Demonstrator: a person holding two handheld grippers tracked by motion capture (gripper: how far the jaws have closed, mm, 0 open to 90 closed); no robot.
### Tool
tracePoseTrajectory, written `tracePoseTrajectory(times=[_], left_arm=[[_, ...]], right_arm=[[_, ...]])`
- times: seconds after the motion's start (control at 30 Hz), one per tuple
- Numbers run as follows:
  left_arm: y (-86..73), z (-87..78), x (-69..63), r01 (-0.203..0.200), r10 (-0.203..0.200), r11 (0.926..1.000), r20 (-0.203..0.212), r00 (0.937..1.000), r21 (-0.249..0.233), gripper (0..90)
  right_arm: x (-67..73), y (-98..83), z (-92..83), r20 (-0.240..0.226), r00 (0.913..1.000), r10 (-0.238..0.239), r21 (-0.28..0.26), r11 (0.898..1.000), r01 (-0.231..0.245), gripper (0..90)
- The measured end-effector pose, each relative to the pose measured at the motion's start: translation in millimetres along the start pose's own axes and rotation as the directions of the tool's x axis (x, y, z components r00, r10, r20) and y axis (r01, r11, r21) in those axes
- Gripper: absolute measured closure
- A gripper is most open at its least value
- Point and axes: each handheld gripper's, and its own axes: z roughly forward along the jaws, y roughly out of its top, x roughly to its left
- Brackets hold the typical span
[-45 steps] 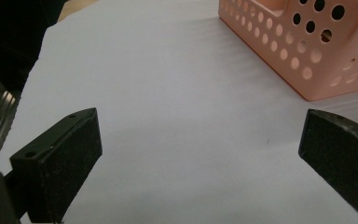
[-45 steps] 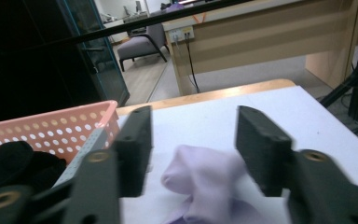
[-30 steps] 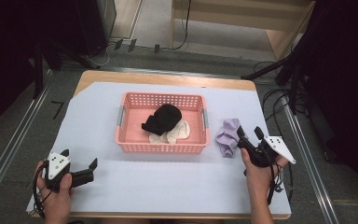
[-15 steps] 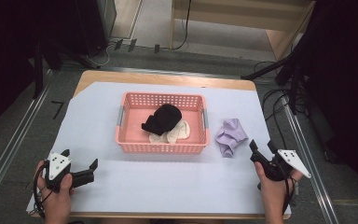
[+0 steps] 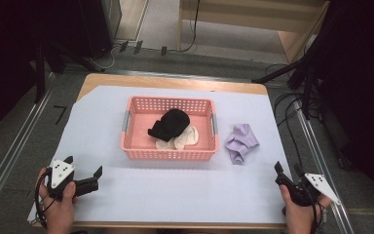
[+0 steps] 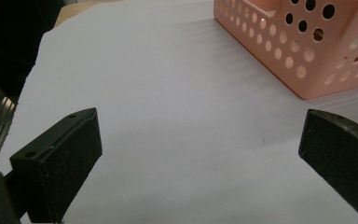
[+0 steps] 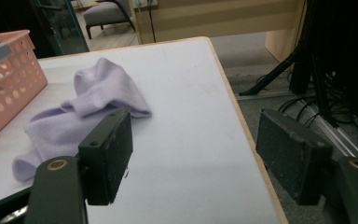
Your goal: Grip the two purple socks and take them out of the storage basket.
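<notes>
At the near left corner of the desk (image 5: 126,204), the left tool (image 5: 85,173) rests in the person's hand with its jaws spread wide and nothing between them. It points toward the basket, well short of it, which reads as a waiting pose and not a reach. In the left gripper view the two black pads frame bare white desk, with a corner of the pink basket (image 6: 307,51) off to the upper right.

In the middle of the desk stands that basket (image 5: 136,146), and inside it lie a black sock (image 5: 171,123) on top of a cream sock (image 5: 182,140), heaped toward the right half. They look like items already sorted in, though the heap is too bunched to count pieces for certain.

Just beside the basket's right wall, apart from it, the purple sock (image 5: 241,143) lies crumpled on the desk. It is the only garment outside, so it seems the piece in play.

At the near right edge the right tool (image 5: 288,170) is held low, jaws wide and empty, aimed up toward the purple sock (image 7: 79,121) but well back from it. That leaves a clear, straight approach to the cloth.
</notes>
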Motion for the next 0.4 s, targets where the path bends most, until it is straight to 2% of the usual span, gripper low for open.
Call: tracePoseTrajectory(times=[0.07, 0.23, 0.4], left_arm=[[-0.1, 0.0, 0.0, 0.001, -0.001, 1.0, 0.0, 1.0, -0.003, 0.2], [-0.3, -0.1, -0.4, 0.001, -0.001, 1.0, 0.0, 1.0, -0.008, 0.1], [-0.1, 0.1, -0.3, 0.001, -0.001, 1.0, 0.001, 1.0, -0.001, 0.1]], right_arm=[[-2.3, -0.9, -2.8, 0.003, 0.9999, -0.016, 0.003, 1.0, 0.016, 26.8], [-5.8, -1.6, -9.0, -0.004, 0.9997, -0.022, -0.001, 1.0, 0.022, 26.3], [-6.8, -2.7, -9.6, 0.001, 1.0, -0.01, 0.004, 1.0, 0.01, 26.5]])
